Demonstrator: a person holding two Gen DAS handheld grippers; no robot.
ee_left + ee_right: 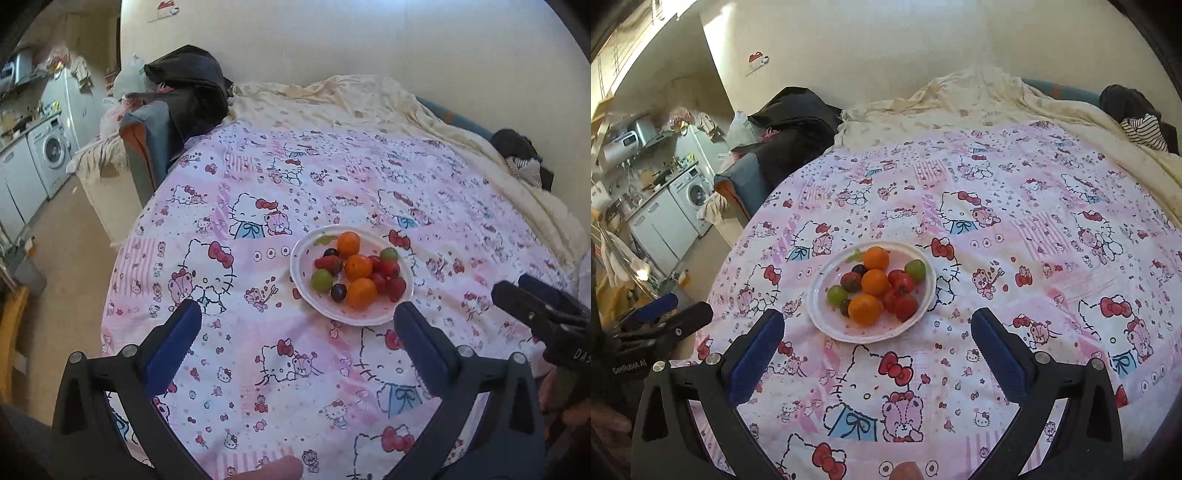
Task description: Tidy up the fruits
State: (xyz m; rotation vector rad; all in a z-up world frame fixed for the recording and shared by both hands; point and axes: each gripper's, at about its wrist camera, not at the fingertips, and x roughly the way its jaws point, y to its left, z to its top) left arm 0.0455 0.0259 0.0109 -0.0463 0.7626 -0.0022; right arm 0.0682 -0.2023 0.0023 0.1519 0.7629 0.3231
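A white plate sits on a pink cartoon-print bed cover. It holds three oranges, two green grapes, dark grapes and several small red tomatoes. My left gripper is open and empty, hovering just short of the plate. In the right wrist view the plate with oranges lies ahead of my right gripper, which is open and empty. Each gripper shows at the edge of the other's view: the right gripper, the left gripper.
A cream blanket is bunched at the far side against the wall. Dark clothes lie at the back left, striped clothes at the back right. The bed edge drops to the floor at left, with a washing machine beyond.
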